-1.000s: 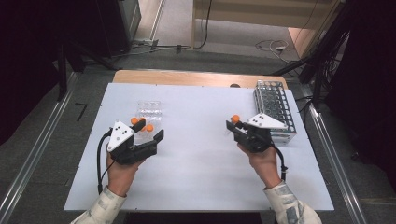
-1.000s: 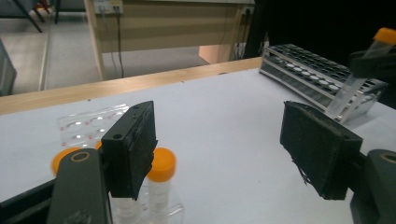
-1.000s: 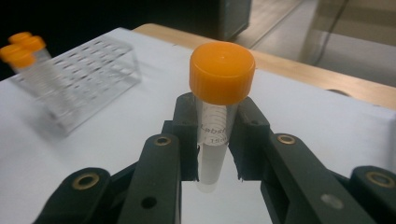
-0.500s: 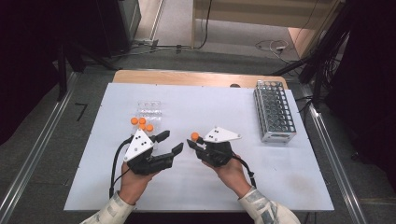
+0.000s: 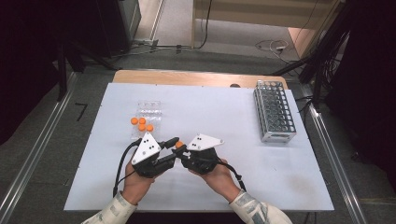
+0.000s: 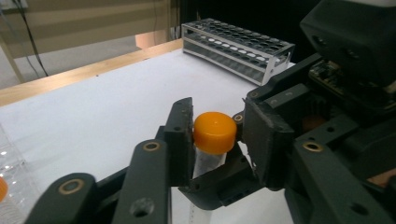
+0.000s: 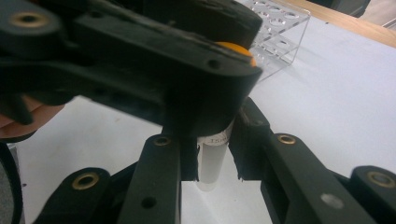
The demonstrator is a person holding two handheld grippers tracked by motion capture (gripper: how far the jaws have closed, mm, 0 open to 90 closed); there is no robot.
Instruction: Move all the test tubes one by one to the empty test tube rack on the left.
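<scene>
A clear tube [image 7: 212, 161] with an orange cap [image 6: 215, 133] is held above the middle front of the white table [image 5: 233, 116]. My right gripper [image 7: 212, 154] is shut on the tube's clear body just below the cap. My left gripper [image 6: 217, 126] faces it, and its jaws have just been closing; the pads now sit against both sides of the cap. In the high view the left gripper [image 5: 173, 148] and the right gripper [image 5: 183, 152] meet tip to tip, with the cap [image 5: 179, 144] between them. The left gripper's black body hides most of the cap in the right gripper view.
A metal tube rack [image 5: 274, 112] stands at the back right. At the left, a clear plastic rack [image 5: 150, 108] holds three orange-capped tubes [image 5: 142, 123] near its front end. A wooden board [image 5: 196, 78] runs along the table's far edge.
Both hands came together at the table's middle front, the right one travelling left from beside the metal rack with the tube. The left jaws closed around the orange cap.
</scene>
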